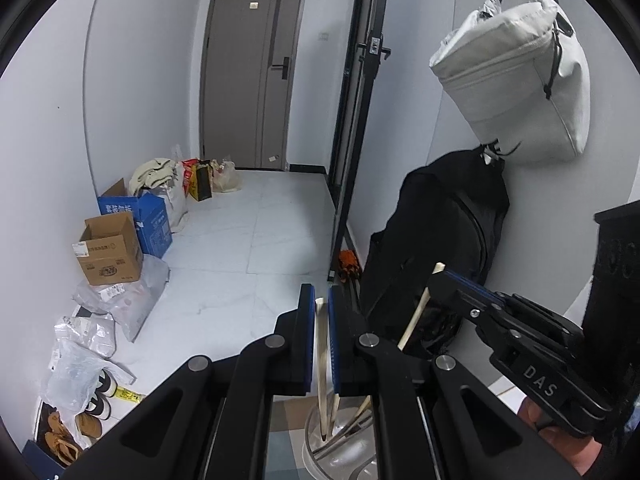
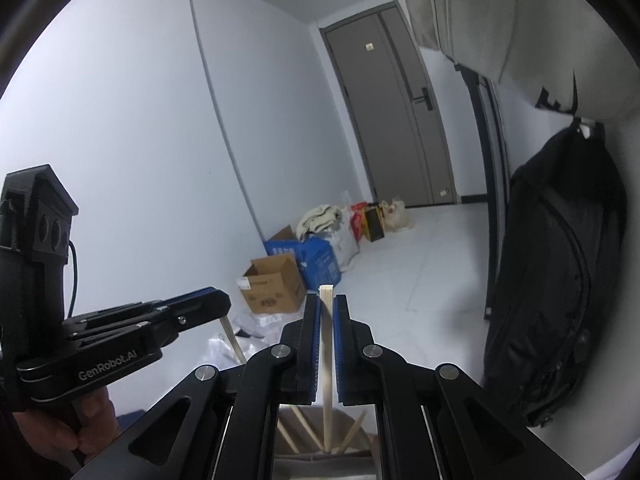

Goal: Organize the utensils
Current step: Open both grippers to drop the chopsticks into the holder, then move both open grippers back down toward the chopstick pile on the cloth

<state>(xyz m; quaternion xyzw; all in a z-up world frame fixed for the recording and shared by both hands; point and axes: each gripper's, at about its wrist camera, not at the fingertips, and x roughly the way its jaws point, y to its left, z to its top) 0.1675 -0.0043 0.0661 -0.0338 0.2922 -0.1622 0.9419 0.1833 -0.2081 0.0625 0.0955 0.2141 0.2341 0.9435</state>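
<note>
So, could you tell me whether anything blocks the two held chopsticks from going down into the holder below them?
Nothing visible does. The left gripper and right gripper each hold a chopstick with its lower end already inside the holder, among other chopsticks.

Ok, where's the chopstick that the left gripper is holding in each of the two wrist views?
Left wrist view: the chopstick stands bottom centre, clamped in the left gripper, its tip down in the clear cup.
Right wrist view: the same chopstick is lower left, slanting down from the left gripper.
Shared landmark: the brown cardboard box.
</note>
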